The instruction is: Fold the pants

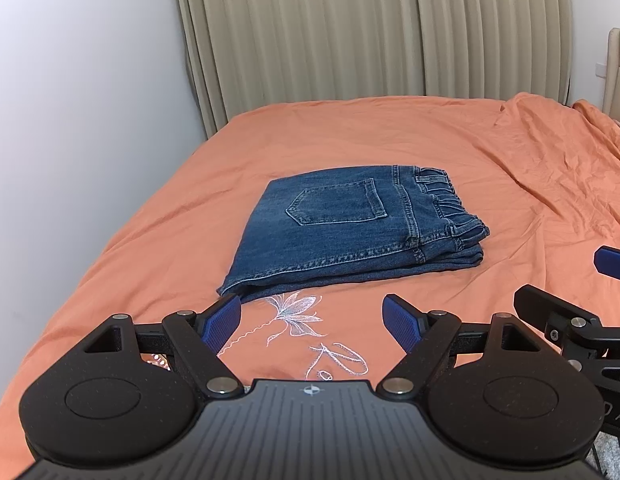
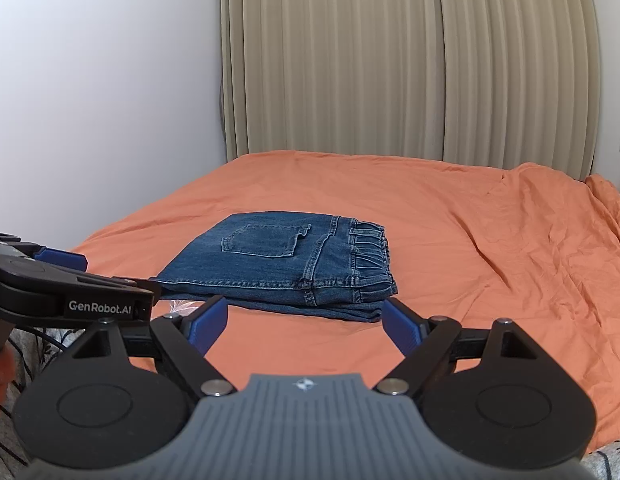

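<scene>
Blue denim pants (image 1: pixel 350 228) lie folded into a compact stack on the orange bed sheet (image 1: pixel 490 168), back pocket up, elastic waistband to the right. They also show in the right wrist view (image 2: pixel 285 264). My left gripper (image 1: pixel 312 312) is open and empty, just short of the stack's near edge. My right gripper (image 2: pixel 305 312) is open and empty, close to the stack's near right corner. The right gripper also shows at the right edge of the left wrist view (image 1: pixel 570 280). The left gripper shows at the left of the right wrist view (image 2: pixel 69 280).
The bed sheet (image 2: pixel 490 240) is wrinkled at the right, with white flower embroidery (image 1: pixel 293 312) near me. Beige curtains (image 1: pixel 350 28) hang behind the bed and a white wall (image 1: pixel 69 100) stands on the left. A headboard (image 1: pixel 618 68) is at far right.
</scene>
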`<state>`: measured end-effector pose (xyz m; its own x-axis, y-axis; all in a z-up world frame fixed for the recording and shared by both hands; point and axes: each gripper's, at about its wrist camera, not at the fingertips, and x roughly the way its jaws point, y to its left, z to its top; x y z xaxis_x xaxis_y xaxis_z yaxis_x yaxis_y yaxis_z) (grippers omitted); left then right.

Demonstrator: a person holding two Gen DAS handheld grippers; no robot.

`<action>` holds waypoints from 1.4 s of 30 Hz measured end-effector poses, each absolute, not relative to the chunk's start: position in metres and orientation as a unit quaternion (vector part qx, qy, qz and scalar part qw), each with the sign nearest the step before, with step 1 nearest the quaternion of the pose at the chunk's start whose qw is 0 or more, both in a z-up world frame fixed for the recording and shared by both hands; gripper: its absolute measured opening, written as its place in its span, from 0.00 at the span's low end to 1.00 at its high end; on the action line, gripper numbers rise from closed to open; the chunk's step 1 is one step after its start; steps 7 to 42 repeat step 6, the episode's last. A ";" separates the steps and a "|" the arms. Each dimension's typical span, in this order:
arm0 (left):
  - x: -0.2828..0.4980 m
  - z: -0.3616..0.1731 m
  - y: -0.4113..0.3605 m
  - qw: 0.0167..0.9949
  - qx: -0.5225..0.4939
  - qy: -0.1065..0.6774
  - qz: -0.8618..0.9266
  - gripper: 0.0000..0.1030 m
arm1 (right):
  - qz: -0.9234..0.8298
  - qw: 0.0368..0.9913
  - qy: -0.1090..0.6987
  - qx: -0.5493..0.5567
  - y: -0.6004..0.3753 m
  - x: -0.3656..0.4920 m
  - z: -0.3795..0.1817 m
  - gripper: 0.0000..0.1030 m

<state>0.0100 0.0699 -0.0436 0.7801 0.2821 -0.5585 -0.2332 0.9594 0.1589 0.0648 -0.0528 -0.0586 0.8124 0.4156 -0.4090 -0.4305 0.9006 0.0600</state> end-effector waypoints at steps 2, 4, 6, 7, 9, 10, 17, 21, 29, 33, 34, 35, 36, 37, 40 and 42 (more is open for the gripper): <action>0.010 -0.043 0.070 0.943 0.042 0.300 0.135 0.91 | 0.222 0.952 0.211 -0.018 -0.053 0.065 -0.059 0.78; 0.009 -0.043 0.070 0.944 0.043 0.299 0.135 0.91 | 0.223 0.951 0.212 -0.017 -0.053 0.065 -0.059 0.78; 0.010 -0.043 0.070 0.944 0.043 0.300 0.134 0.91 | 0.223 0.951 0.214 -0.017 -0.053 0.065 -0.059 0.78; 0.010 -0.043 0.070 0.944 0.043 0.300 0.134 0.91 | 0.223 0.951 0.214 -0.017 -0.053 0.065 -0.059 0.78; 0.010 -0.043 0.070 0.944 0.043 0.300 0.134 0.91 | 0.223 0.951 0.214 -0.017 -0.053 0.065 -0.059 0.78; 0.010 -0.043 0.070 0.944 0.043 0.300 0.134 0.91 | 0.223 0.951 0.214 -0.017 -0.053 0.065 -0.059 0.78; 0.010 -0.043 0.070 0.944 0.043 0.300 0.134 0.91 | 0.223 0.951 0.214 -0.017 -0.053 0.065 -0.059 0.78; 0.010 -0.043 0.070 0.944 0.043 0.300 0.134 0.91 | 0.223 0.951 0.214 -0.017 -0.053 0.065 -0.059 0.78; 0.010 -0.043 0.070 0.944 0.043 0.300 0.134 0.91 | 0.223 0.951 0.214 -0.017 -0.053 0.065 -0.059 0.78; 0.010 -0.043 0.070 0.944 0.043 0.300 0.134 0.91 | 0.223 0.951 0.214 -0.017 -0.053 0.065 -0.059 0.78; 0.010 -0.043 0.070 0.944 0.043 0.300 0.134 0.91 | 0.223 0.951 0.214 -0.017 -0.053 0.065 -0.059 0.78; 0.010 -0.043 0.070 0.944 0.043 0.300 0.134 0.91 | 0.223 0.951 0.214 -0.017 -0.053 0.065 -0.059 0.78; 0.010 -0.043 0.070 0.944 0.043 0.300 0.134 0.91 | 0.223 0.951 0.214 -0.017 -0.053 0.065 -0.059 0.78; 0.010 -0.043 0.070 0.944 0.043 0.300 0.134 0.91 | 0.223 0.951 0.214 -0.017 -0.053 0.065 -0.059 0.78; 0.010 -0.043 0.070 0.944 0.043 0.300 0.134 0.91 | 0.223 0.951 0.214 -0.017 -0.053 0.065 -0.059 0.78; 0.010 -0.043 0.070 0.944 0.043 0.300 0.134 0.91 | 0.223 0.951 0.214 -0.017 -0.053 0.065 -0.059 0.78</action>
